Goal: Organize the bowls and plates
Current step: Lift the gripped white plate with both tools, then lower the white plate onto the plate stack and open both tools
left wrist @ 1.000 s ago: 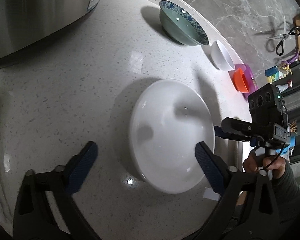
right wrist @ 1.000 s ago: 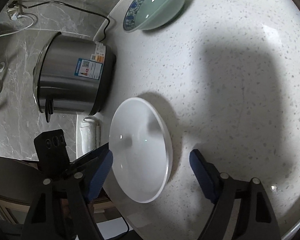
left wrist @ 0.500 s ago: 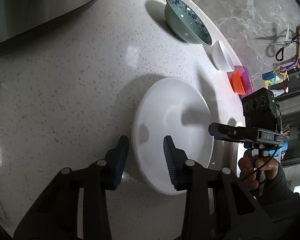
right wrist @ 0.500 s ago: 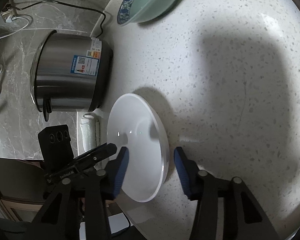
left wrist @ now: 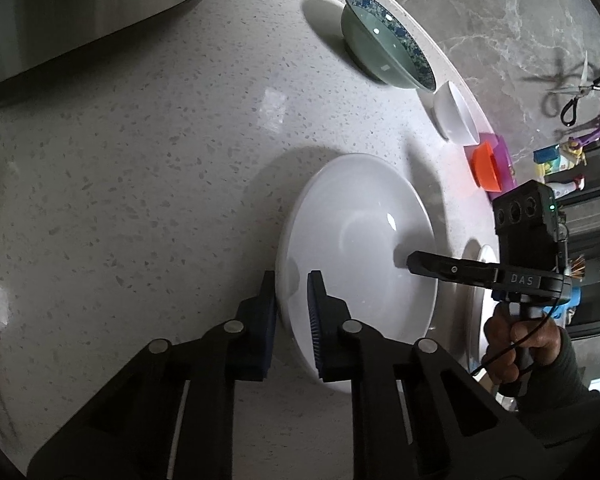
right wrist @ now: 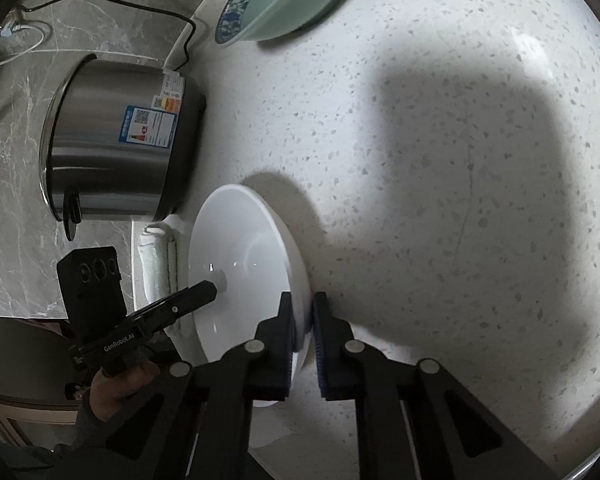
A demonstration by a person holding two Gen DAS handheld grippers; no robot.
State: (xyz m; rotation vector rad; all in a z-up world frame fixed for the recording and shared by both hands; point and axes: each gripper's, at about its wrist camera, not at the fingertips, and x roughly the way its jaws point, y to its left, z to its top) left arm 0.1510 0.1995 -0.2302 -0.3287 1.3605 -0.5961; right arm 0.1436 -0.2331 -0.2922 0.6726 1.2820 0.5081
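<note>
White bowl [left wrist: 356, 248]: on the speckled counter [left wrist: 140, 168], between my two hands. My left fingers [left wrist: 314, 320] are clamped on its near rim; my right fingers [right wrist: 286, 332] are clamped on the opposite rim. Green bowl [left wrist: 384, 56], small white bowl [left wrist: 456, 112] and orange cup [left wrist: 486, 166]: along the counter's far edge. Steel pot [right wrist: 116, 148]: beside.

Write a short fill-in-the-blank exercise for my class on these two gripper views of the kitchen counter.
1. Both grippers are shut on the rim of the large ____ bowl.
2. The green bowl has a ____ patterned rim.
3. The left gripper and right gripper grip ____ sides of the bowl.
4. The orange bowl sits in a ____ dish.

Missing words: white; blue; opposite; purple
</note>
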